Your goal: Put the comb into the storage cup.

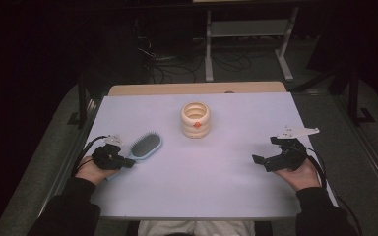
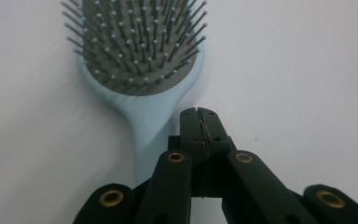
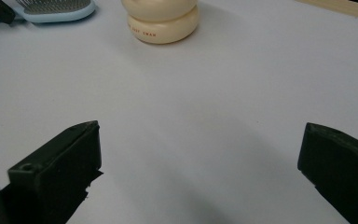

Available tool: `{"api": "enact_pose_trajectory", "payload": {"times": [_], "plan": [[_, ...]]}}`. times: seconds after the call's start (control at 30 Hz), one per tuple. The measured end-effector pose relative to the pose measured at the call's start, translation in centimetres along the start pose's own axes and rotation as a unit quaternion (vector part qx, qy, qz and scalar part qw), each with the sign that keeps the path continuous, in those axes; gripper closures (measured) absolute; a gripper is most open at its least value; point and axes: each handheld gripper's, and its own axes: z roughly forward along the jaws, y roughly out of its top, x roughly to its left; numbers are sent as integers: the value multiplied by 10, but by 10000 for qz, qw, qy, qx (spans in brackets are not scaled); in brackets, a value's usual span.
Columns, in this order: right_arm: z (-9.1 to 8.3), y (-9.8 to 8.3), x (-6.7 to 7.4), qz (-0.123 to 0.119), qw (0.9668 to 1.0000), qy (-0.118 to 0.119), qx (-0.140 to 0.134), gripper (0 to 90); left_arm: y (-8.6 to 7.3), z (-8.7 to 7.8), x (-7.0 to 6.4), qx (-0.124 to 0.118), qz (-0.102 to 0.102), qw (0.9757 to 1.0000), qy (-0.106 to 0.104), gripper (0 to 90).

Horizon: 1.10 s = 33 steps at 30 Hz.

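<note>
My left gripper (image 2: 199, 111), jaws pressed together on nothing, sits just beside the handle of the pale blue hairbrush (image 1: 145, 145) lying bristles-up at the white table's (image 1: 202, 187) left side; my right gripper (image 1: 262, 162) rests spread wide, well apart from the cream ribbed container (image 1: 195, 119).

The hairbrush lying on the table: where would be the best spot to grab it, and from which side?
Probably the handle of the hairbrush. It is slim and smooth, while the head is wide and bristles-up. The brush lies flat with its handle towards the person, so coming down from above with the jaws astride the handle looks best. The left claw sits shut beside it and would need to open first.
</note>
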Motion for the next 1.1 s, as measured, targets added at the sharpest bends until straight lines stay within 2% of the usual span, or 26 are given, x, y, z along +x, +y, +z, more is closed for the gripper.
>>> {"api": "enact_pose_trajectory", "payload": {"times": [0.1,0.33,0.73,0.9,1.0,1.1], "plan": [[0,0,0,-10,10000,2,10,0,-3,-1,3,-79,-63,9999,-5,897],[1,1,1,-48,10000,6,40,0,-4,-2,7,-88,-156,9998,97,897],[3,1,1,-81,9999,15,75,0,-8,-8,24,-241,-495,9980,300,898],[2,1,1,-81,9999,15,74,0,-7,-11,23,-275,-428,9983,290,897],[2,1,1,-83,9999,15,64,0,-6,-17,21,-424,-420,9979,254,891],[3,1,1,-77,9999,15,83,0,-3,-24,19,-473,-297,9978,365,825]]}}
